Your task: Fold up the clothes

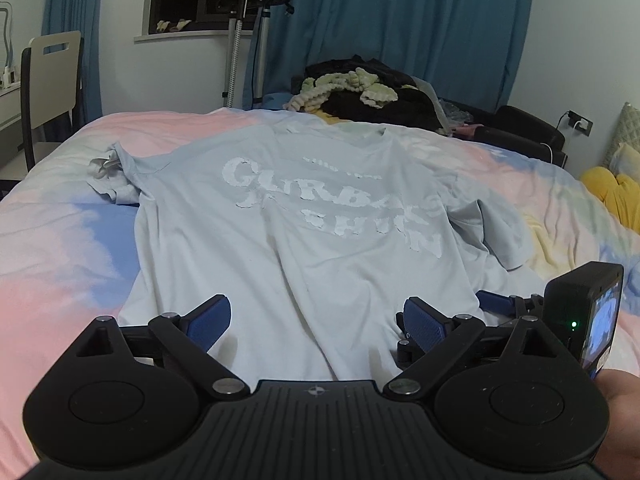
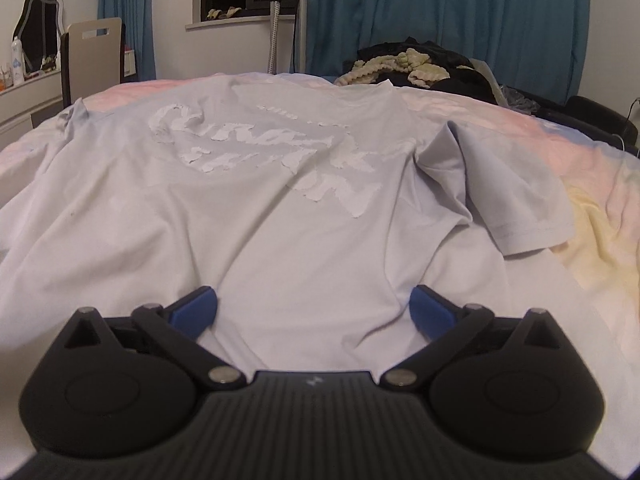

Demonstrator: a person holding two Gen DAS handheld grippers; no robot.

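Observation:
A pale grey-blue T-shirt [image 1: 280,220] with white raised lettering lies spread flat on the bed, collar far, hem near me; it also fills the right wrist view [image 2: 280,208]. Its right sleeve [image 2: 500,192] is rumpled and partly folded over; its left sleeve [image 1: 116,176] is bunched. My left gripper [image 1: 316,320] is open, fingers spread over the hem, holding nothing. My right gripper [image 2: 314,312] is open over the hem too, a little to the right; it shows in the left wrist view [image 1: 496,304] beside my left one.
The bed has a pink, blue and yellow cover [image 1: 52,248]. A pile of dark clothes and a knitted cream piece [image 1: 360,88] sits at the far edge. A chair [image 1: 52,80] stands left. A yellow cloth [image 1: 616,192] lies at the right. Blue curtains hang behind.

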